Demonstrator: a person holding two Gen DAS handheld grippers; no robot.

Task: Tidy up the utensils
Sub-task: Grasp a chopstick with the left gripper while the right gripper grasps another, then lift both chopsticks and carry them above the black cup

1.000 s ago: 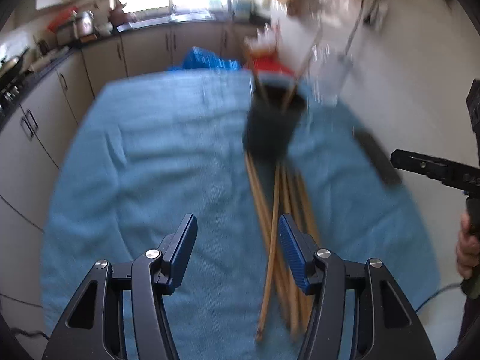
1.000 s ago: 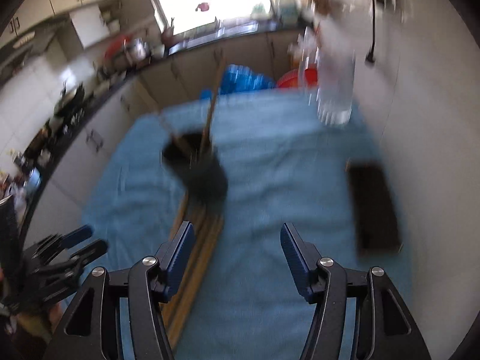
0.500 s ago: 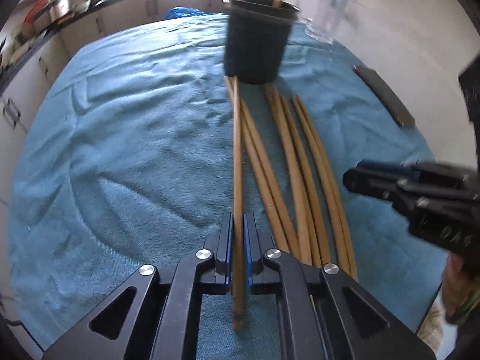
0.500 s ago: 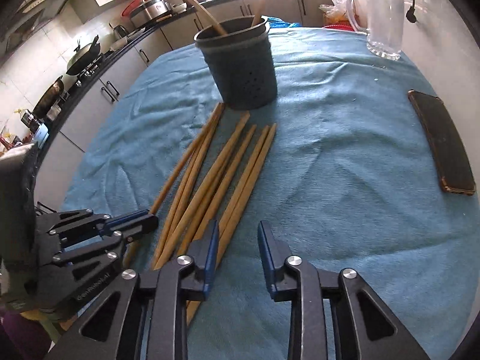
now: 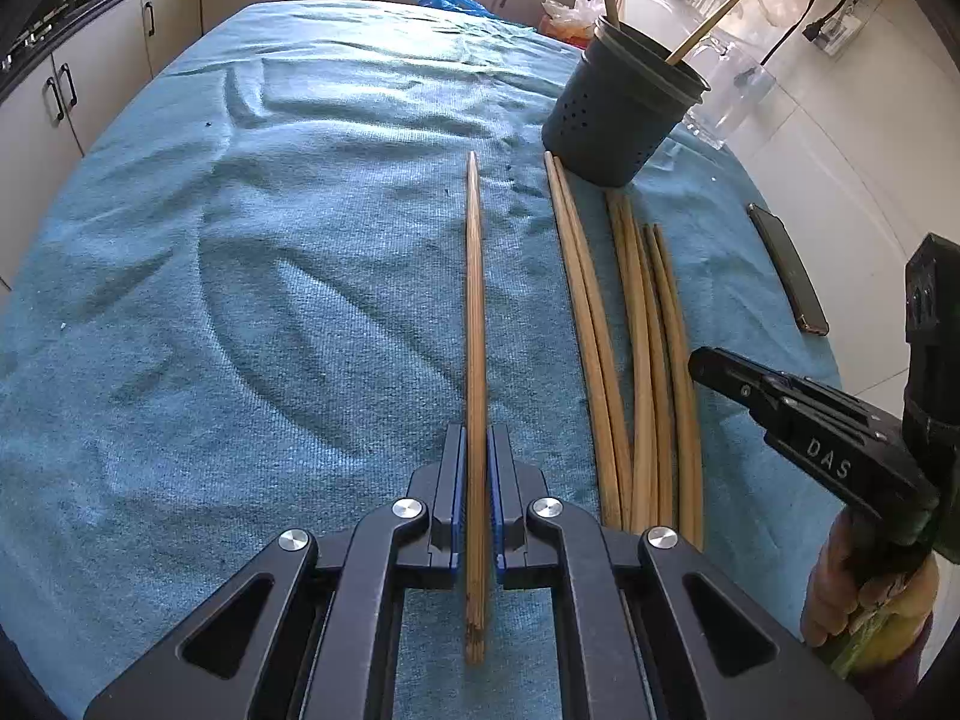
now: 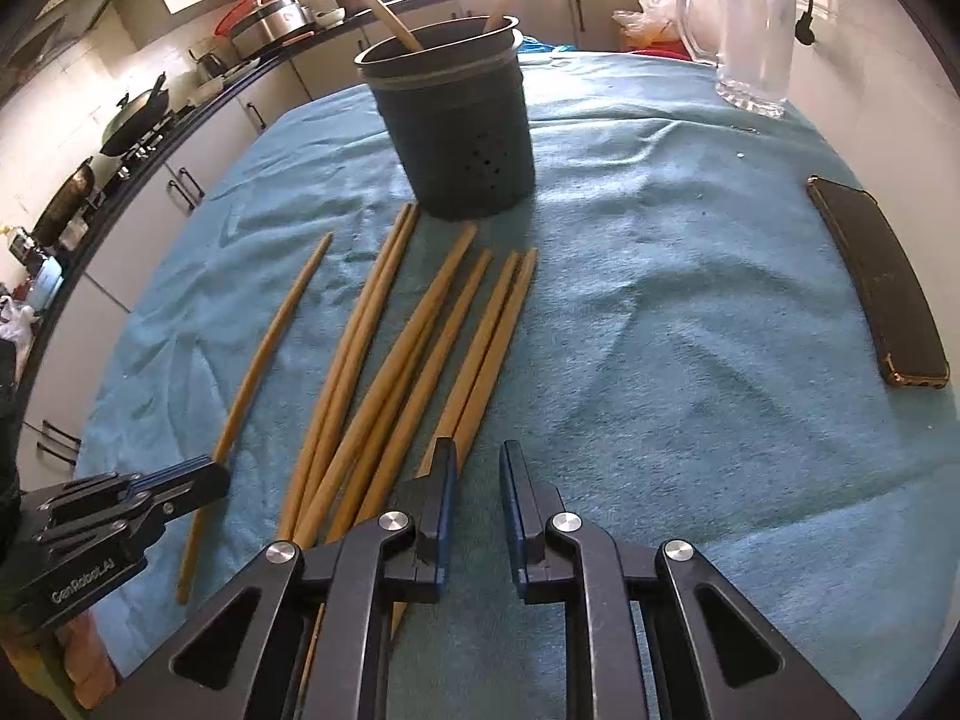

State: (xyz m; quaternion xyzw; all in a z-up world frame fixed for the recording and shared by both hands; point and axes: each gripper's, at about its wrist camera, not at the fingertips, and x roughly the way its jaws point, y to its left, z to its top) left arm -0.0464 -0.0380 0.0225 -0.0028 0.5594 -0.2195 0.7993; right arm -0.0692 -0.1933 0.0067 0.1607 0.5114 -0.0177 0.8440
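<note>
Chopsticks lie on the blue towel [image 5: 252, 276] that covers the table, and one of them, the single chopstick [image 5: 475, 324], sits apart to the left of the rest, pointing toward the far end of the cloth. The left gripper [image 5: 475, 504] is clamped on this stick near its thick end; both blue pads press its sides, and the butt of the stick runs back between the black arms. In the right wrist view the same stick [image 6: 270, 342] curves away from the left gripper [image 6: 204, 477], which comes in from the lower left corner.

Just beside it lies the loose bundle of chopsticks [image 6: 414, 360], six that I can count, fanned out with their thin tips toward the dark utensil holder [image 6: 456, 138]. The two leftmost tips nearly touch the holder's base. Two more chopsticks stand tilted inside the holder, which has small holes in its wall.

The right gripper [image 6: 477, 501] hovers low over the near end of the bundle. Its jaws have just been closing and now stand narrow, with a gap between the pads that shows only towel; the rightmost chopsticks pass just outside its left finger [image 6: 441, 492]. I cannot tell whether that finger touches them.

A glass mug [image 6: 753, 42] stands at the far right of the table, and a black phone [image 6: 876, 288] lies near the right edge. A hand [image 5: 864, 600] grips the right tool's handle.
</note>
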